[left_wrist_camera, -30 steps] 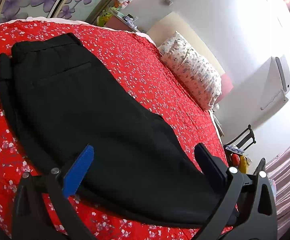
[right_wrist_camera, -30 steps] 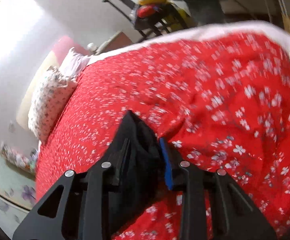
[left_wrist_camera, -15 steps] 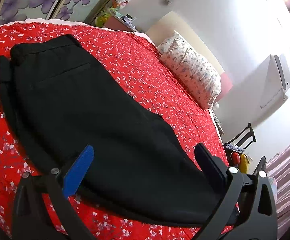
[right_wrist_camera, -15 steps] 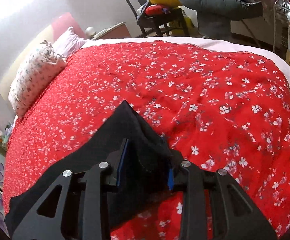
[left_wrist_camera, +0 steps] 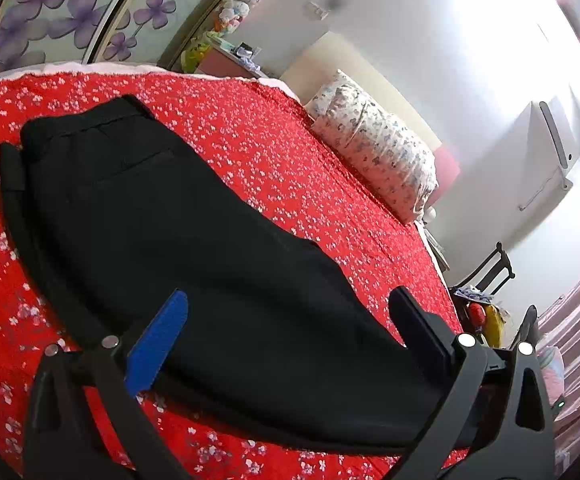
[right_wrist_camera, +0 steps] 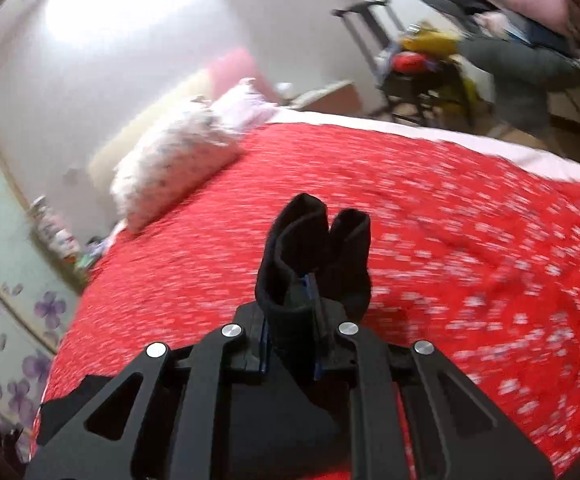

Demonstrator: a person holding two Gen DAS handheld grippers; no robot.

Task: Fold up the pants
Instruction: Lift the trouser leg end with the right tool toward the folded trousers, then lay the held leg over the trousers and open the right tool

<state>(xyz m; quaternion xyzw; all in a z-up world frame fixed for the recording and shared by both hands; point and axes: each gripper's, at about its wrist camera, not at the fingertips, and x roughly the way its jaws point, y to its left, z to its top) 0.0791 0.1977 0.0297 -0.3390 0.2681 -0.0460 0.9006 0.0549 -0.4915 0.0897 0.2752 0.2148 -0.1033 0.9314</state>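
A pair of black pants (left_wrist_camera: 193, 240) is seen laid out on a red bedspread (left_wrist_camera: 273, 168) with small white flowers, the legs folded one over the other and the waistband toward the far left edge of the bed. In the left wrist view the left gripper (left_wrist_camera: 290, 316) is held low over the leg part of the pants; its jaws stand wide apart, one with a blue pad, and no cloth is pinched between them.

In the right wrist view the right gripper (right_wrist_camera: 292, 320) is closing on the leg ends of the pants (right_wrist_camera: 314, 248) — a bunch of black cloth is clamped between the jaws and sticks up past them in two rounded folds, lifted clear of the bedspread (right_wrist_camera: 450, 216). The rest of the cloth trails down under the gripper. This view is blurred by motion.

A patterned pillow (left_wrist_camera: 374, 152) is seen at the head of the bed, and a dark chair (right_wrist_camera: 406, 68) piled with clothes stands beyond the bed's far side.
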